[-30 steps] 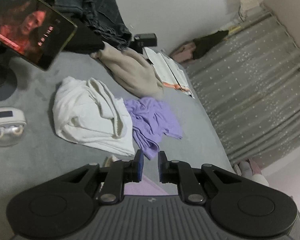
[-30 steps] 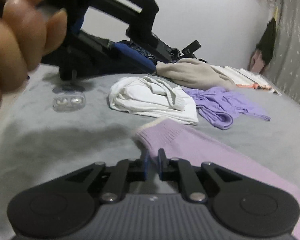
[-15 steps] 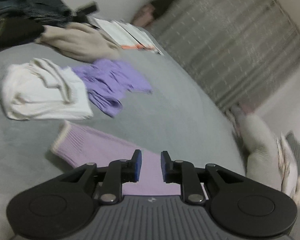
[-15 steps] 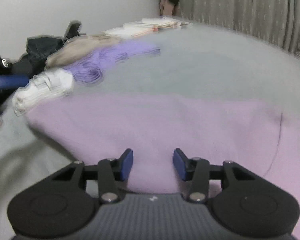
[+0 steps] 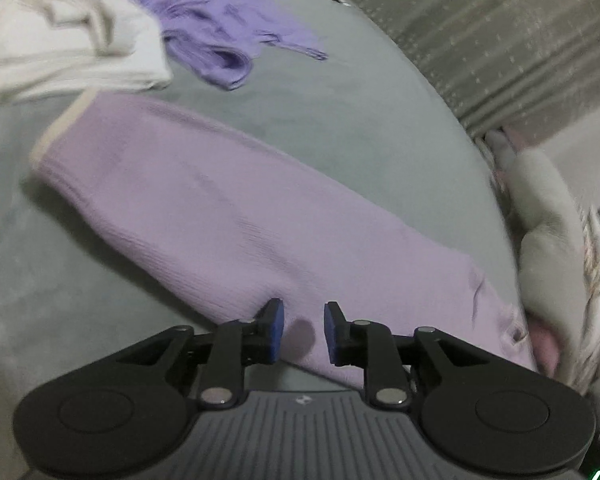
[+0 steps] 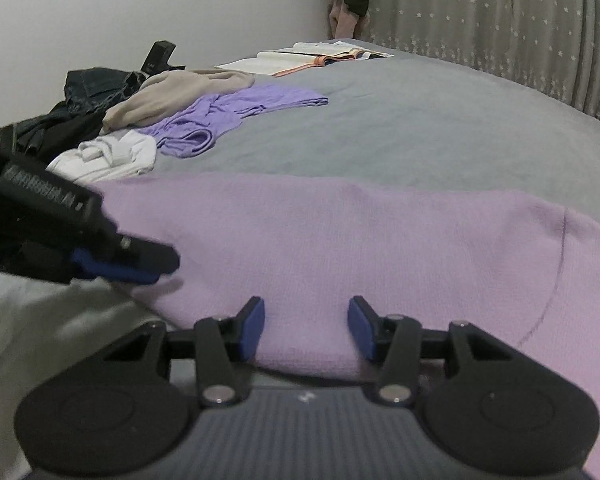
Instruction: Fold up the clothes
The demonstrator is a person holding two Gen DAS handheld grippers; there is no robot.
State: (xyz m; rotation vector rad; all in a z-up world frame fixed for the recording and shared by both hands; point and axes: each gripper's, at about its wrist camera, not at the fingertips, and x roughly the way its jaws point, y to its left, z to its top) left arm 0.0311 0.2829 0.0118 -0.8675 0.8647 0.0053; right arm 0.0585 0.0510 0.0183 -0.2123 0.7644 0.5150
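Pale lilac knitted garment [image 6: 340, 248] is lying flat on grey bedspread [image 6: 400, 128], unfolded; left gripper [image 5: 302, 330] (nearly closed, empty) and right gripper [image 6: 306, 326], just opened, are hovering over its near edge.

**Lilac knit and three loose garments on grey bed**

Lilac knit garment [image 5: 236, 216]: fine ribbed weave, laid flat along the grey bed [image 6: 400, 128]. One end has a cream-edged ribbed cuff, nearest the white garment. A curved seam shows at the wider end in the right wrist view.

White garment [image 5: 60, 52]: bunched, thick folds, touching the purple top.

Purple top [image 6: 228, 116]: thin fabric, rumpled, straps looped, partly spread.

Beige garment [image 6: 172, 96]: heaped behind the purple top, overlapping its edge.
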